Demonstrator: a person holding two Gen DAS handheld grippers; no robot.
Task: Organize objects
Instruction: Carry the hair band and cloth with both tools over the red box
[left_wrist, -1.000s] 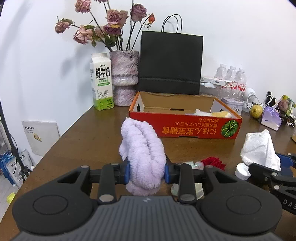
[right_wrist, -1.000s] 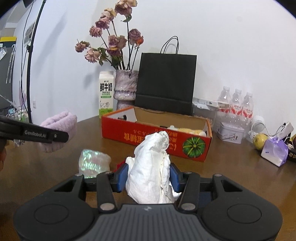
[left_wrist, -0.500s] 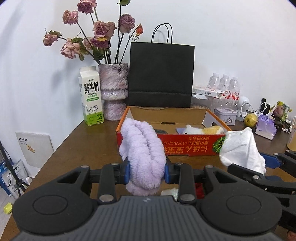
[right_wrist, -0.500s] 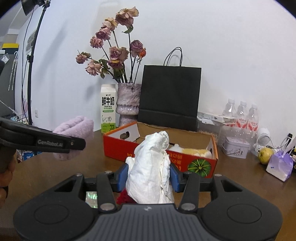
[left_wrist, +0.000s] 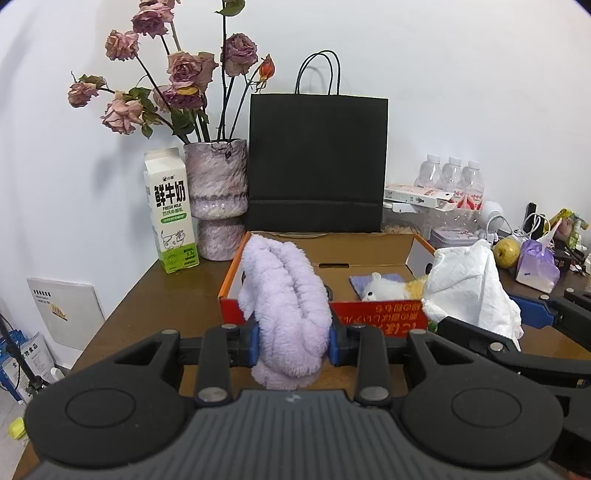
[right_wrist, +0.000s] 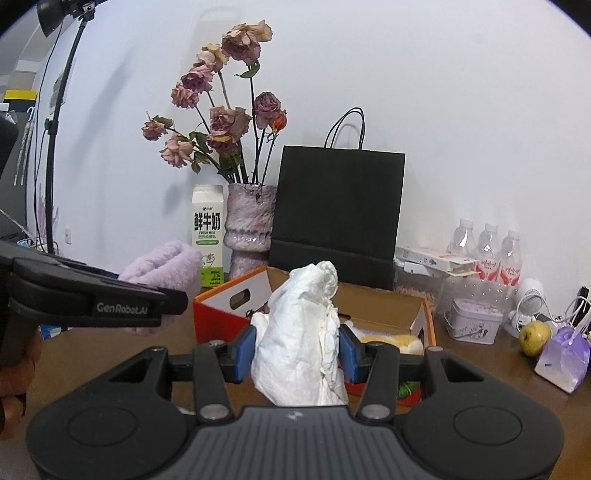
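My left gripper is shut on a fluffy lilac towel and holds it in the air just in front of the left end of an open orange cardboard box. My right gripper is shut on a crumpled white cloth, held above the table near the box's front. The white cloth and the right gripper show at the right of the left wrist view. A plush toy lies inside the box.
Behind the box stand a black paper bag, a vase of dried roses and a milk carton. Water bottles, a tin, a yellow-green fruit and a purple pouch crowd the table's right.
Both grippers have risen and moved toward the box with their loads. The box interior now shows from above; the items on the table below have dropped out of view.
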